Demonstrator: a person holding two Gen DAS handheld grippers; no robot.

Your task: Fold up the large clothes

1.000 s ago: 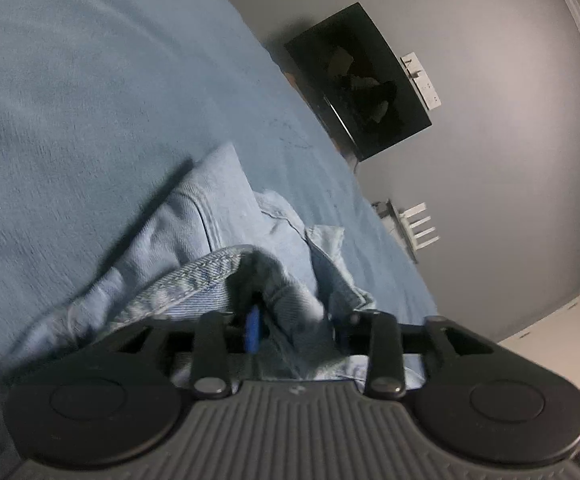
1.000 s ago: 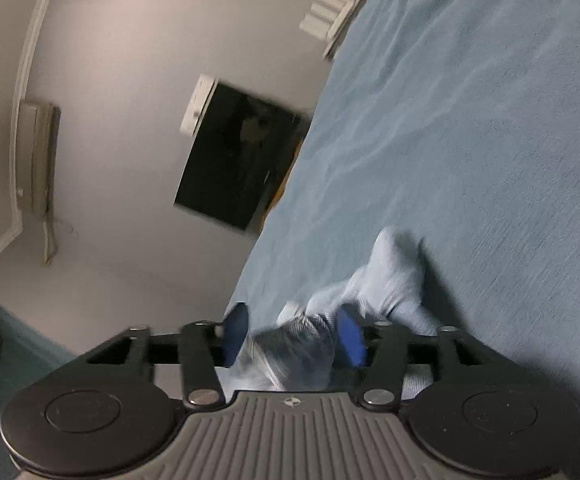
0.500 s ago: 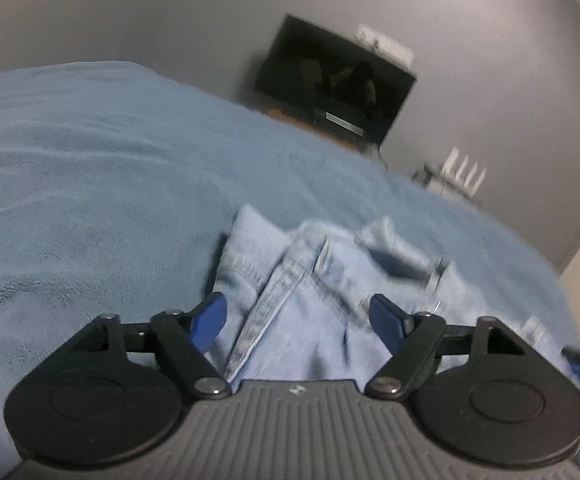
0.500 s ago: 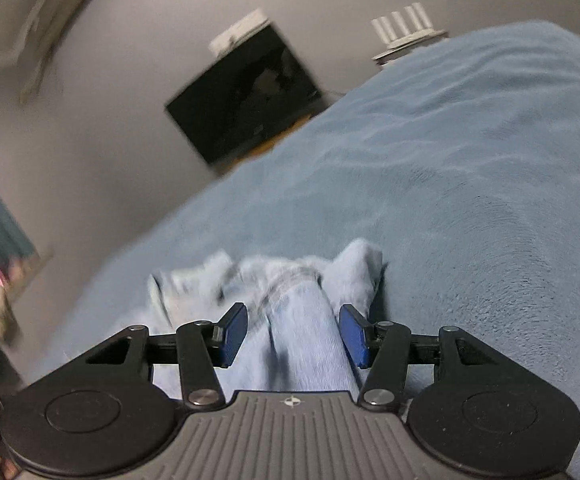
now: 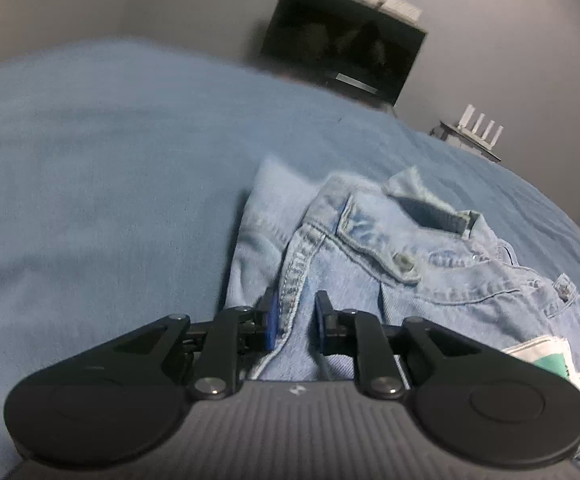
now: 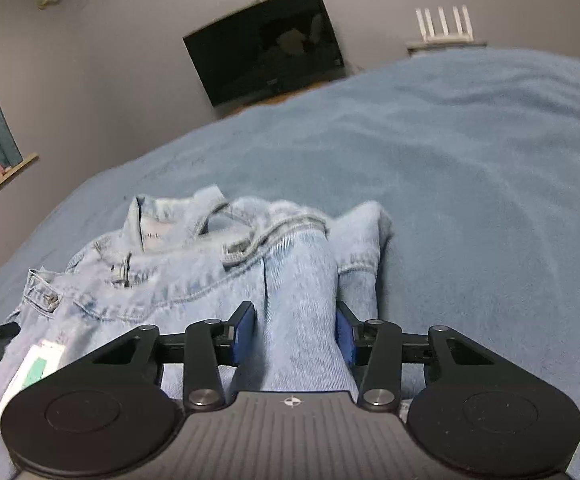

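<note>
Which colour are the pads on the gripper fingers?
Blue. The pads of the right gripper show it best, in the right wrist view.
</note>
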